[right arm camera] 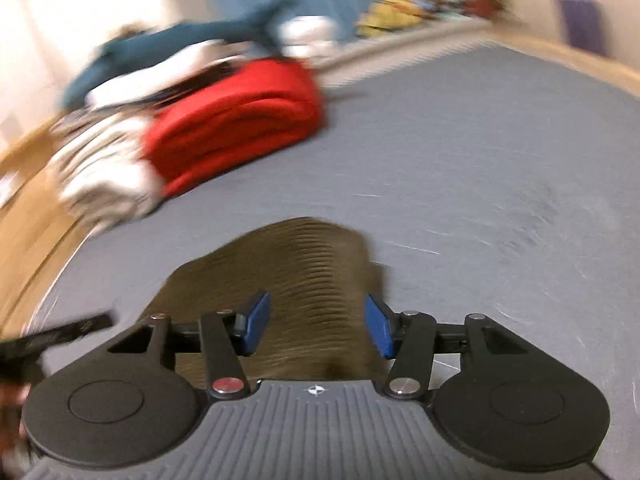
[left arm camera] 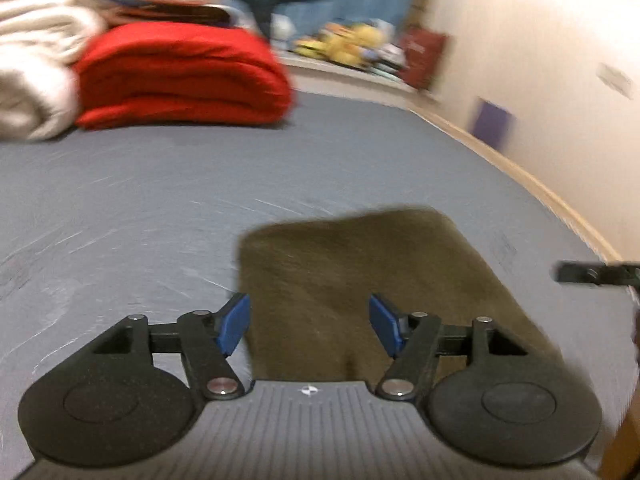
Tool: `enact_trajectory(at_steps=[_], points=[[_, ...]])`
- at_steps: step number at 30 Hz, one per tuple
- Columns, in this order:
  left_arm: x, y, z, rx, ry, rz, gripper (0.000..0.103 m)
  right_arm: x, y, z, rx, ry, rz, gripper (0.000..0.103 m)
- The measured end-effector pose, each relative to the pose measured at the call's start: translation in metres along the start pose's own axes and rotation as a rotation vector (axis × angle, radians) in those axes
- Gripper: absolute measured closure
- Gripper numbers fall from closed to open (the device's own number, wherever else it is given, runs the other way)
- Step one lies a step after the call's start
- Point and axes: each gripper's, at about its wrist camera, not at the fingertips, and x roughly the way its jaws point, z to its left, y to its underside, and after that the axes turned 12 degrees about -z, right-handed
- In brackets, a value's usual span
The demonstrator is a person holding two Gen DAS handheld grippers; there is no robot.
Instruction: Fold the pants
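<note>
Beginning with the left wrist view, the left gripper [left arm camera: 309, 326] is seen with its blue-padded fingers [left arm camera: 234, 324] spread apart and nothing grasped between them. Directly ahead and below, the olive-brown corduroy pants [left arm camera: 360, 280] are found lying on the grey-blue bed sheet [left arm camera: 160, 208] as a compact, roughly rectangular bundle with a rounded far edge. No loose legs are seen trailing from it, though its near end is hidden under the gripper body. At the right edge of the frame, a black part of the other gripper [left arm camera: 596, 273] is recorded, well blurred. Farther back, a folded red blanket [left arm camera: 184, 76] is noted beside a heap of cream and white bedding [left arm camera: 36, 64]. The whole frame is smeared by motion.

In the right wrist view, the right gripper [right arm camera: 317, 326] is likewise held with fingers [right arm camera: 378, 328] released and empty, poised over the same pants [right arm camera: 296, 276], whose ribbed weave is plainly shown here. The bundle is seen between the fingers in the frame, but whether it is touched cannot be told. The red blanket [right arm camera: 240, 120] lies well apart, toward the far left.

Progress is judged as late: the pants appear already folded down to a small packet and let go by both grippers. At most a final smoothing or squaring of the packet is judged to be left.
</note>
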Motion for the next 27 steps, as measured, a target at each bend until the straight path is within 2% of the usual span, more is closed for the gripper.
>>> enact_trajectory(at_steps=[2, 4, 5, 7, 8, 12, 14, 16, 18, 21, 24, 27], points=[[0.005, 0.012, -0.015, 0.067, 0.069, 0.058, 0.064, 0.006, 0.012, 0.006, -0.055, -0.068, 0.085, 0.049], [0.016, 0.033, -0.022, 0.148, 0.079, 0.193, 0.069, 0.024, 0.038, 0.010, -0.153, -0.078, 0.276, 0.057], [0.020, 0.045, -0.028, 0.205, 0.083, 0.231, 0.069, 0.030, 0.050, 0.009, -0.215, -0.055, 0.319, 0.057], [0.015, 0.051, -0.042, 0.304, 0.073, 0.206, 0.069, 0.032, 0.053, 0.004, -0.228, -0.062, 0.328, 0.057], [0.016, 0.049, -0.044, 0.311, 0.066, 0.200, 0.069, 0.032, 0.049, 0.001, -0.208, -0.069, 0.332, 0.057], [0.015, 0.041, -0.040, 0.227, 0.046, 0.167, 0.061, 0.030, 0.036, -0.003, -0.175, -0.061, 0.289, 0.057], [0.012, 0.036, -0.045, 0.217, 0.036, 0.143, 0.056, 0.027, 0.025, 0.000, -0.153, -0.027, 0.197, 0.056], [0.012, 0.031, -0.046, 0.224, 0.019, 0.135, 0.055, 0.036, 0.014, 0.000, -0.107, -0.001, 0.131, 0.054], [0.014, 0.031, -0.052, 0.233, -0.005, 0.136, 0.055, 0.050, 0.005, -0.001, -0.082, 0.065, 0.066, 0.052], [0.019, 0.027, -0.052, 0.223, -0.021, 0.148, 0.055, 0.073, -0.003, -0.004, -0.035, 0.121, 0.006, 0.050], [0.026, 0.022, -0.047, 0.218, -0.028, 0.155, 0.055, 0.099, -0.004, -0.006, -0.008, 0.149, -0.017, 0.050], [0.027, 0.021, -0.046, 0.210, -0.031, 0.157, 0.055, 0.127, 0.000, -0.003, -0.020, 0.177, 0.013, 0.050]])
